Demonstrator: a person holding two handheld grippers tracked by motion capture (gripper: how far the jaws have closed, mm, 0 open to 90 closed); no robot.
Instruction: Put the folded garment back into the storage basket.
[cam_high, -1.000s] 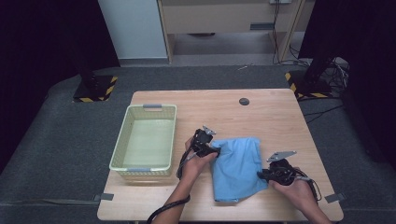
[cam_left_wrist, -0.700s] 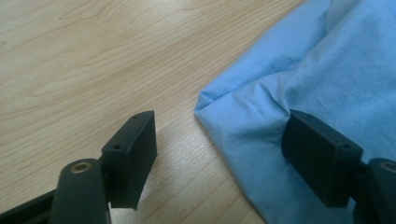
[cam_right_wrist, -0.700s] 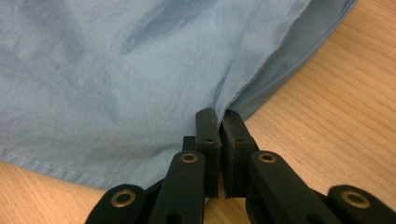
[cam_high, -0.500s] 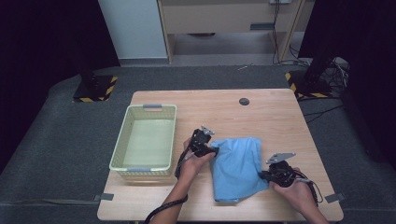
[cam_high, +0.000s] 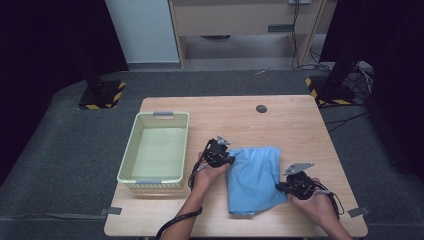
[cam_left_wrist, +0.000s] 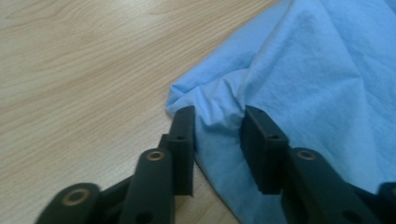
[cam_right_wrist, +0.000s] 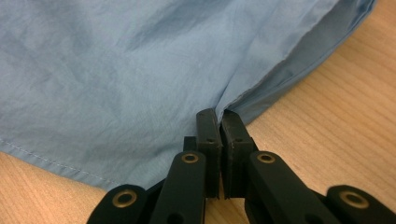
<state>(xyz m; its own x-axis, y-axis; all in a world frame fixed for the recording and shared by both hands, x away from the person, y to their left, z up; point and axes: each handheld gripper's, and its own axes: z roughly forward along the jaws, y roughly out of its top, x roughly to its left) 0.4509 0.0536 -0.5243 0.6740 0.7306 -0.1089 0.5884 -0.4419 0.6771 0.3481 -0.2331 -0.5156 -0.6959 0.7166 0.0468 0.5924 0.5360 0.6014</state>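
- Nearest the person, the right gripper (cam_high: 283, 187) sits at the cloth's right edge, its jaws pressed together on the hem of the blue cloth (cam_high: 253, 178); the right gripper view (cam_right_wrist: 221, 122) shows a thin pinch of fabric caught right at the tips.
- That grip looks shallow, so the person would do well to lift gently and keep the pull along the hem, or the edge may slide out.
- The cloth lies folded and flat on the wooden table (cam_high: 290, 125), in the near half, between the two hands.
- A little farther up, the left gripper (cam_high: 226, 159) is at the cloth's far-left corner. In the left gripper view (cam_left_wrist: 217, 128) its jaws stand spread, one on each side of a rumpled ridge of fabric (cam_left_wrist: 299, 84), not yet closed on it.
- The judgement here: the step in hand is securing that corner. Best to push the jaws a touch deeper over the ridge before closing, so that every layer is caught and not just the top one.
- With both corners held, lifting evenly should keep the fold from falling open.
- Beyond the left hand, just beside it, the pale green basket (cam_high: 129, 160) waits, a likely destination.
- Farthest off, a small dark disc (cam_high: 261, 108) sits near the table's far edge, well apart from the work.
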